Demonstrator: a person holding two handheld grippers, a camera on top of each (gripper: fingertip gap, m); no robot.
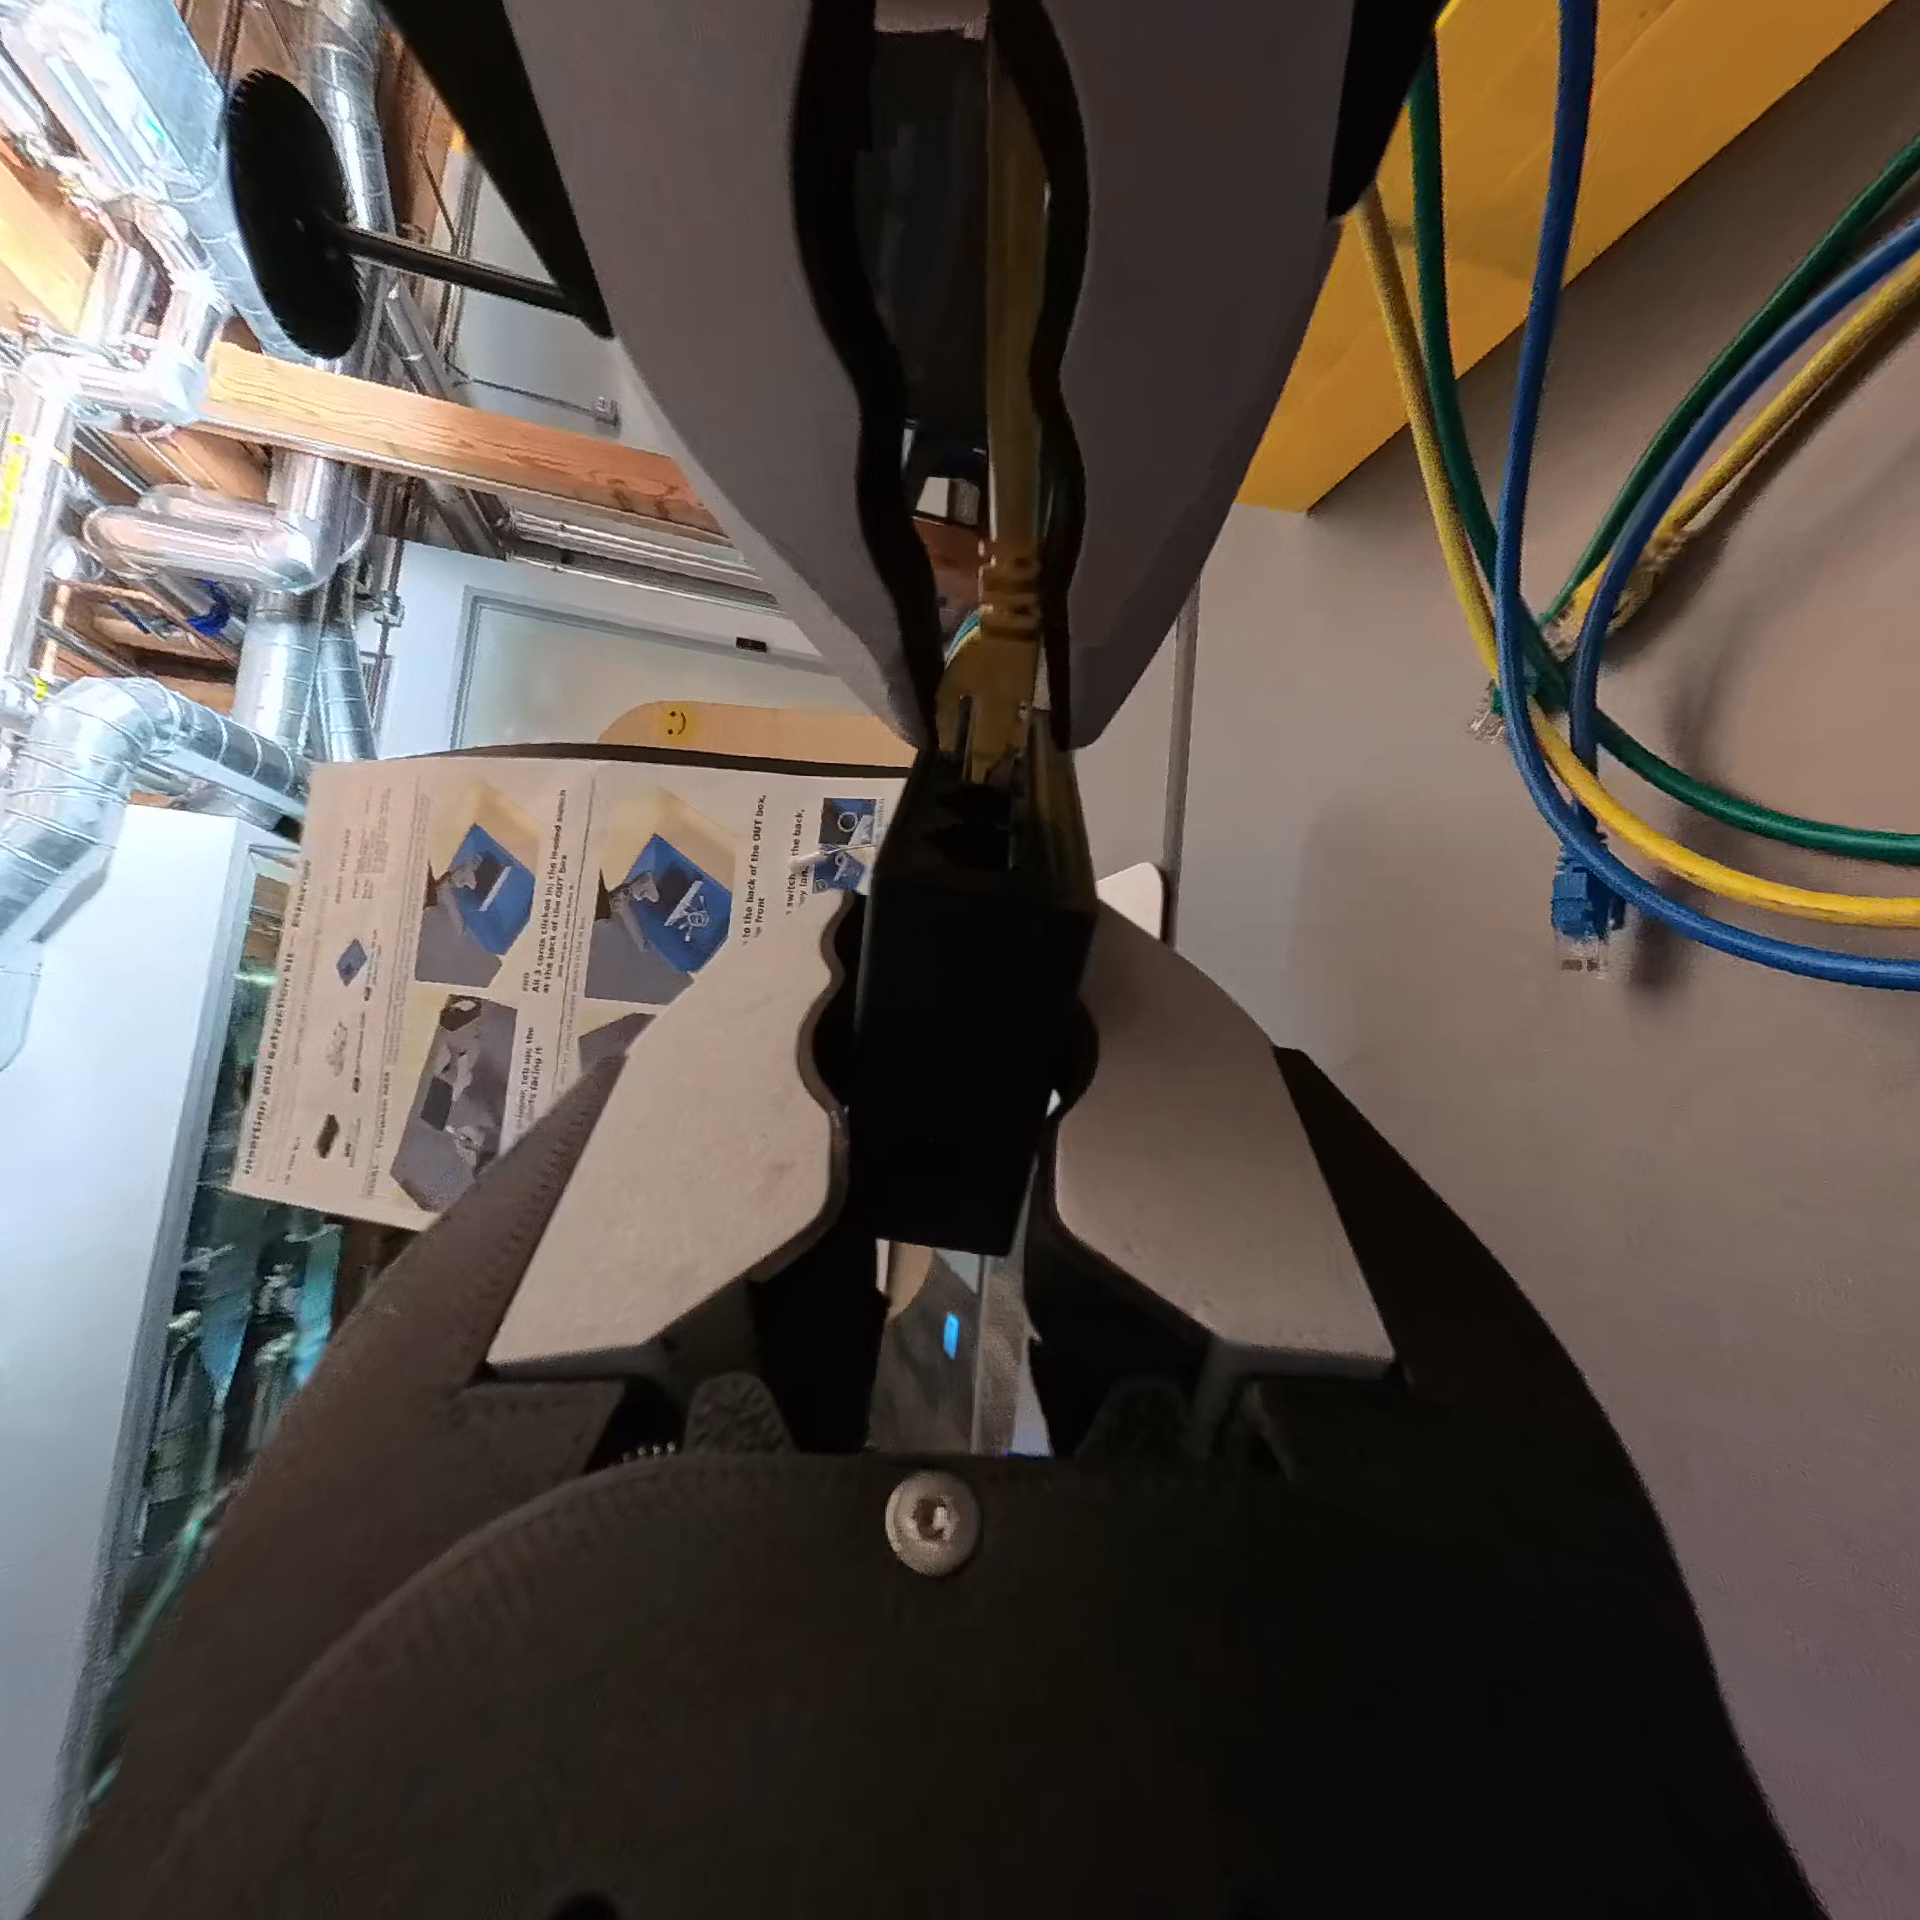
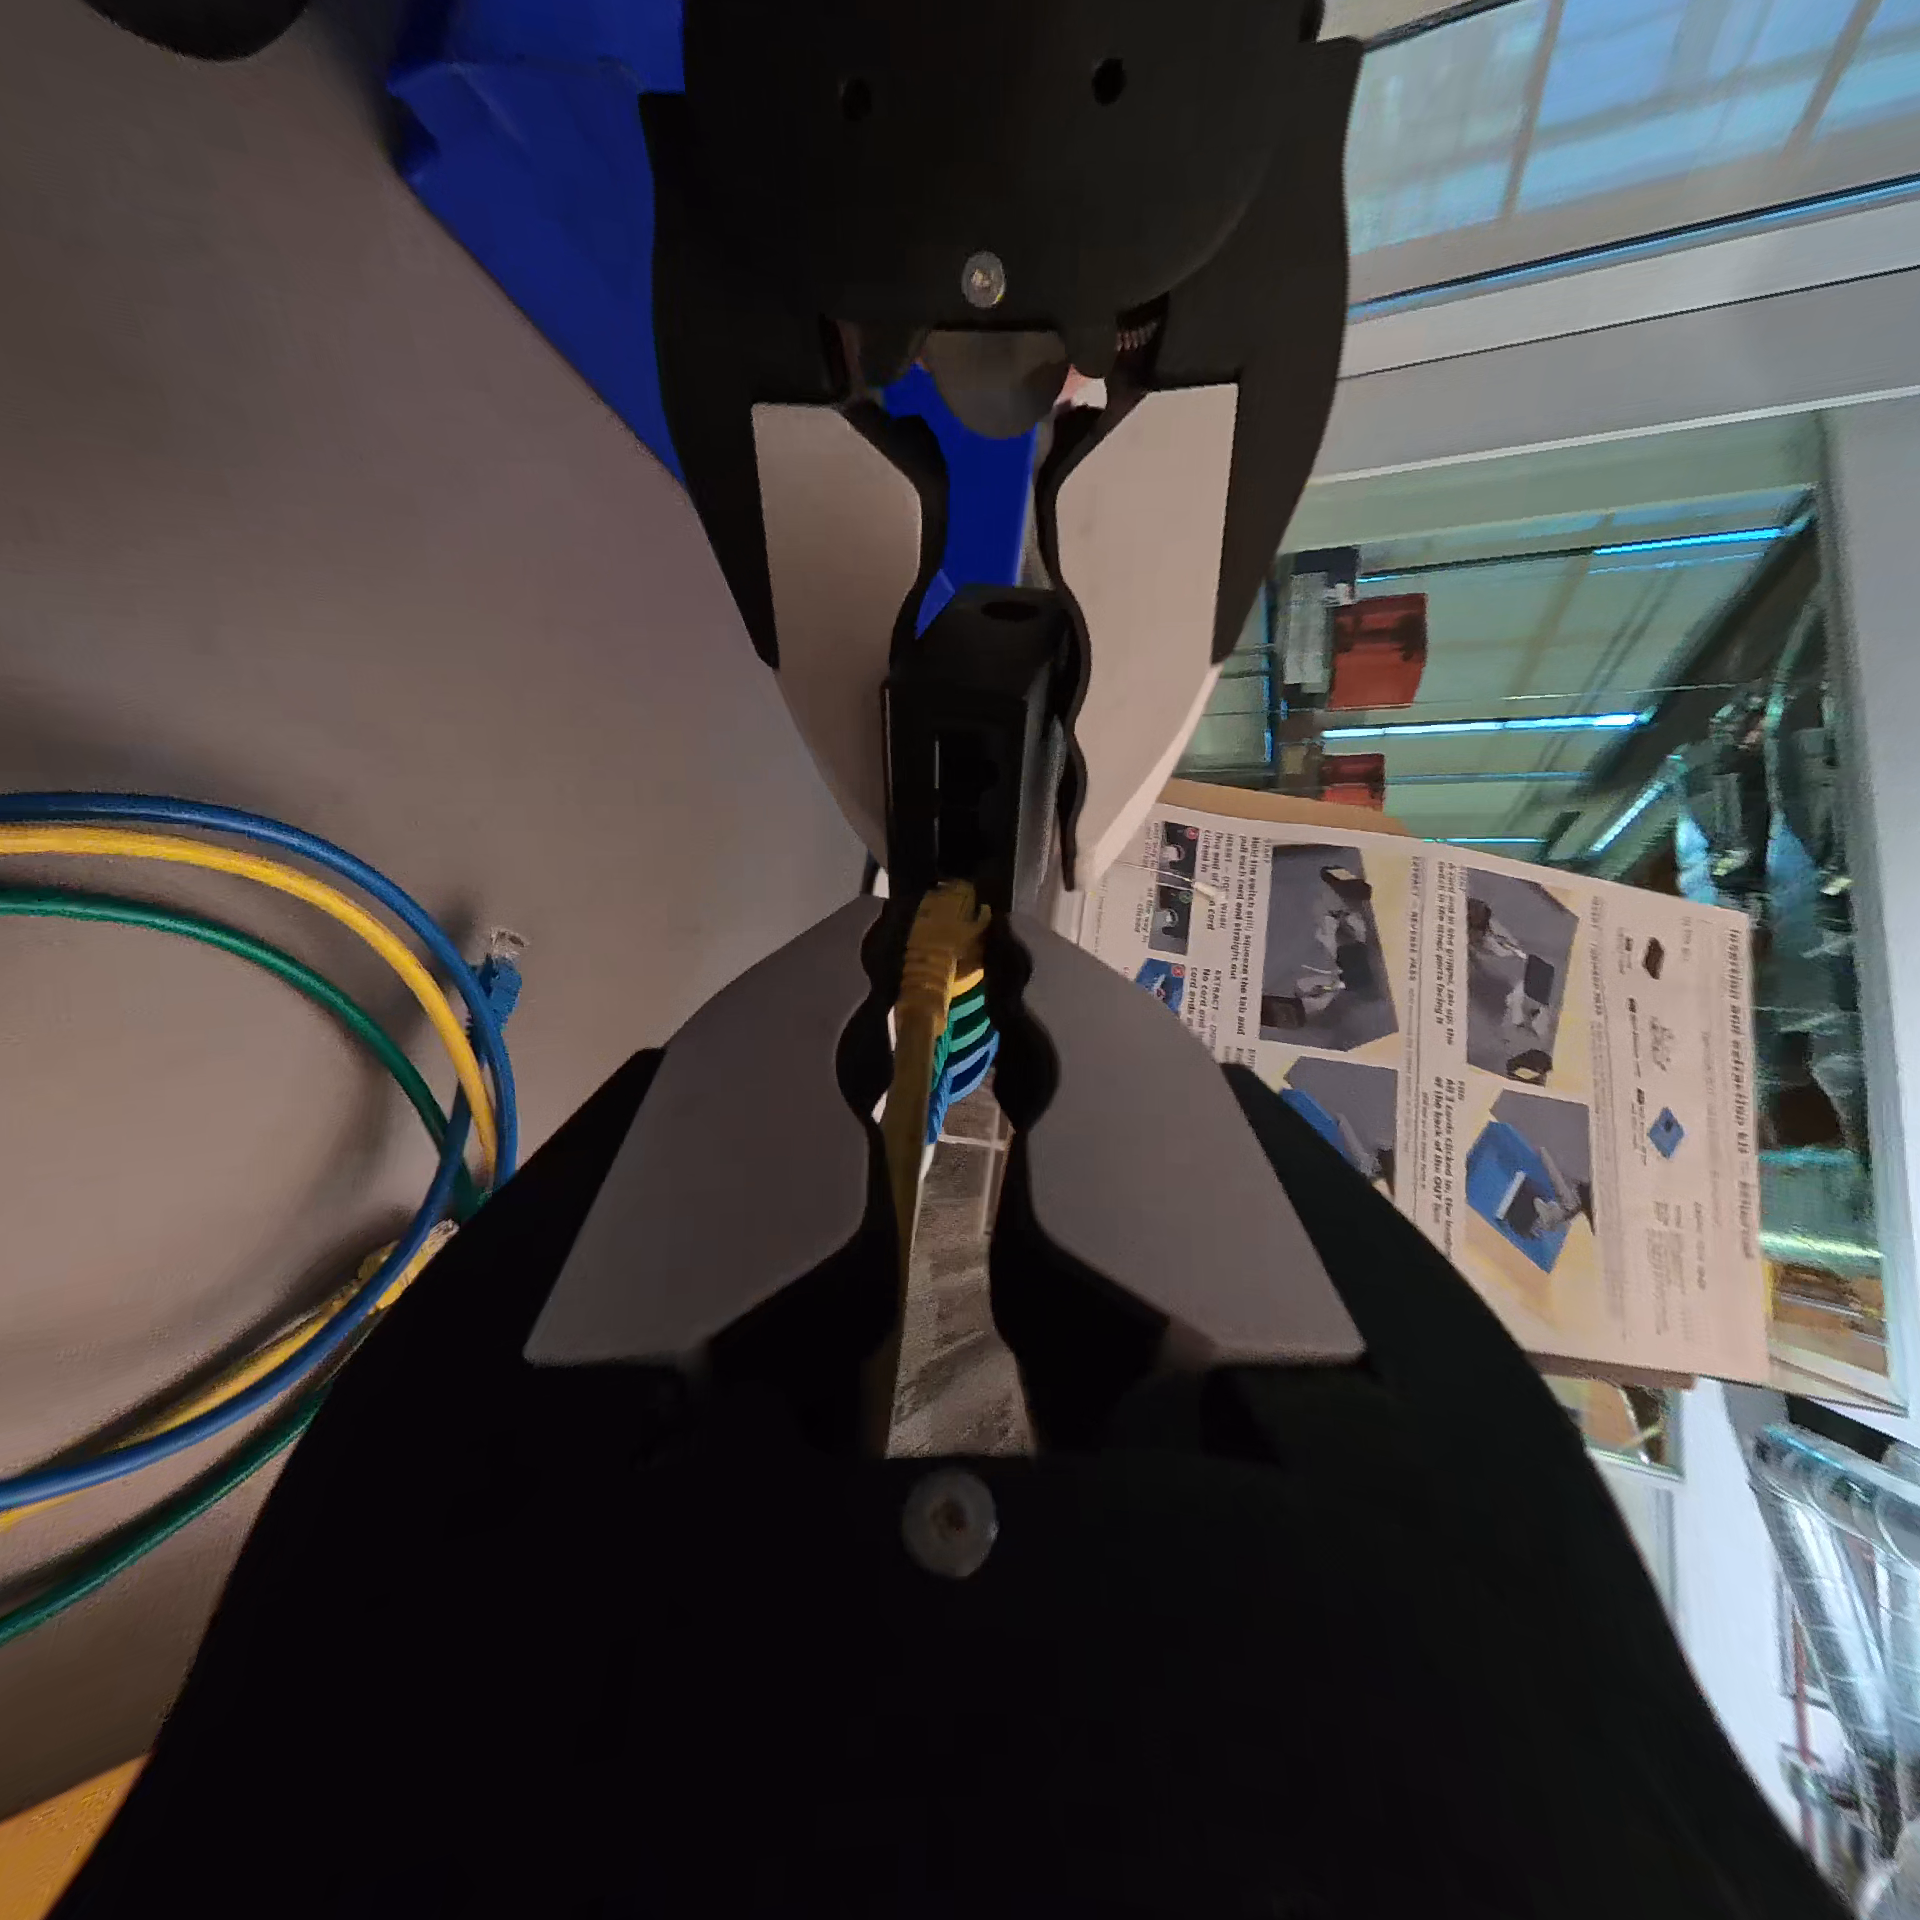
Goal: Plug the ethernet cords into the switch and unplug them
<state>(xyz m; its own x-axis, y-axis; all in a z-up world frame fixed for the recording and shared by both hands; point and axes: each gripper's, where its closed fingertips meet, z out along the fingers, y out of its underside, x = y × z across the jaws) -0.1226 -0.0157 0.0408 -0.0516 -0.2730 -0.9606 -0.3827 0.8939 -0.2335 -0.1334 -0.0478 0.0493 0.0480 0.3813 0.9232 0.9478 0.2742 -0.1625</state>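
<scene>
Right now your left gripper [image 1: 961,1039] is clamped on the black switch [image 1: 961,997], which sits at the centre of the left wrist frame, held off the grey table [image 1: 1558,1143] between the pale fingers [image 1: 727,1091]. Facing it from the top of that frame, your right gripper [image 2: 940,971] is pinched narrow around the yellow cord [image 2: 920,997] at its plug boot, and the plug tip meets a port on the switch's face; whether it is fully seated cannot be told. In the right wrist frame, green and blue plug boots [image 2: 971,1049] sit just behind the yellow one, between the same fingers.

Loose loops of blue, yellow and green cord [image 1: 1621,831] lie on the table at the right of the left wrist frame, with a free blue plug [image 1: 1584,904] resting at their lower edge. A printed instruction sheet [image 2: 1475,1091] stands at the right of the right wrist frame, and a blue bin [image 2: 540,208] shows at its upper left.
</scene>
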